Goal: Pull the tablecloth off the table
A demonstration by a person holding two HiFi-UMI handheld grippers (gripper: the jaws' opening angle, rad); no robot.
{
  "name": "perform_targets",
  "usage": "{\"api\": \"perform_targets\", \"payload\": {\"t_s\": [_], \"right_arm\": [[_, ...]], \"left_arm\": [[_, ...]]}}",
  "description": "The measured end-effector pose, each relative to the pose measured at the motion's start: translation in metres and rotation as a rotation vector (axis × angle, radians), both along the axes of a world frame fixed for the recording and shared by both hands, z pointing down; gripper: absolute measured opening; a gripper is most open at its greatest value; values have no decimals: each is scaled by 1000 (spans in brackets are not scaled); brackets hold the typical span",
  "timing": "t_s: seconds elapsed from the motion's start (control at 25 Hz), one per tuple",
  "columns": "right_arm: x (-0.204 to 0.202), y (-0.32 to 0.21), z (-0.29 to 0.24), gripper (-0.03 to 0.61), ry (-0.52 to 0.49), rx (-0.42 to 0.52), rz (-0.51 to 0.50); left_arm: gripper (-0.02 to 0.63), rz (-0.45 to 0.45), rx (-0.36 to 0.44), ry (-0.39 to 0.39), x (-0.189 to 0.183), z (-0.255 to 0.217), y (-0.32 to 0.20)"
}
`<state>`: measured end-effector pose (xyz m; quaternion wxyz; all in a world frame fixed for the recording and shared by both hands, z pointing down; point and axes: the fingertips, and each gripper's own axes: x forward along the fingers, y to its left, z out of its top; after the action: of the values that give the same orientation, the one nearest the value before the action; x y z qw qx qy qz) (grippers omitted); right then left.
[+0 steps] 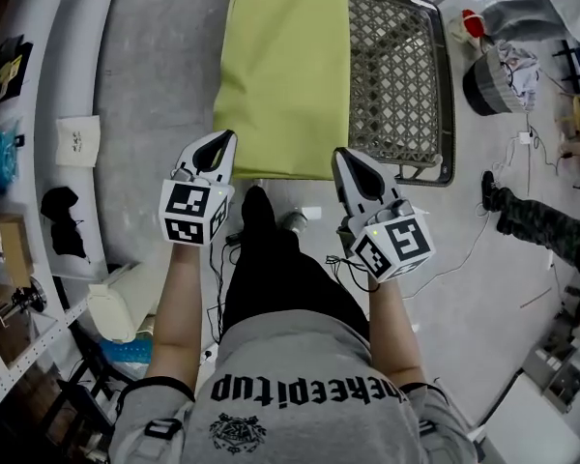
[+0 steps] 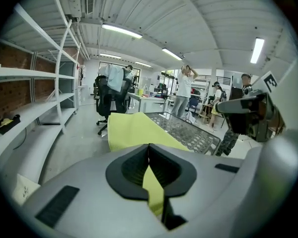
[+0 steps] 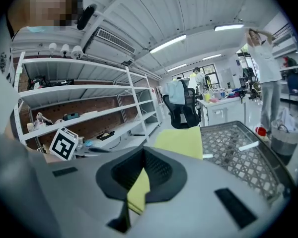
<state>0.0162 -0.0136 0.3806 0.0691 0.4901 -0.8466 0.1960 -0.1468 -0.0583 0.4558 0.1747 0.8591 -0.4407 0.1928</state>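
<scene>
From the head view, the tablecloth [image 1: 285, 75] is yellow-green and lies flat over the left part of the table [image 1: 396, 75]. The dark lattice top is bare along the right edge. The cloth's near edge sits at the table's near edge, and my two grippers meet it there. The left gripper [image 1: 228, 139] is at the cloth's near left corner and the right gripper [image 1: 340, 155] at its near right corner. Both point away from me toward the table's far edge. My forearms reach out over the grey floor [image 1: 155, 85], and white shelves [image 1: 39, 114] run down the left side.

In the left gripper view, the jaws are clenched on a fold of the tablecloth, with a yellow-green strip pinched between the black pads [image 2: 131, 170]. Beyond them the cloth stretches toward the table's far edge, beside the bare lattice on the right. An office chair [image 2: 111, 100] stands past the far end of the table.

In the right gripper view, these jaws are also clamped on the tablecloth, with a yellow-green flap caught between the pads [image 3: 159, 175]. The rest of the cloth lies ahead on the table's left part, and the open lattice runs along the right edge. The left gripper's marker cube [image 3: 63, 144] shows at the left.
</scene>
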Motion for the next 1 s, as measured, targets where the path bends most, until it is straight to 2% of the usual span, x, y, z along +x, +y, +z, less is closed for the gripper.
{"api": "perform_targets", "payload": {"t_s": [0.16, 0.44, 0.52, 0.56, 0.68, 1.0], "right_arm": [[14, 11, 19, 11, -5, -22, 11], [26, 21, 59, 14, 11, -90, 5], [28, 22, 68, 15, 13, -111, 4], [29, 22, 73, 24, 15, -122, 7], [31, 23, 86, 55, 19, -157, 24], [26, 27, 123, 109, 47, -230, 93]], "left_arm": [[15, -35, -36, -6, -4, 19, 16], [20, -80, -40, -34, -12, 38, 26], [50, -89, -52, -29, -15, 44, 28], [97, -89, -62, -26, -15, 47, 29], [124, -74, -97, -34, -18, 58, 35], [187, 28, -182, -121, -23, 101, 52]]}}
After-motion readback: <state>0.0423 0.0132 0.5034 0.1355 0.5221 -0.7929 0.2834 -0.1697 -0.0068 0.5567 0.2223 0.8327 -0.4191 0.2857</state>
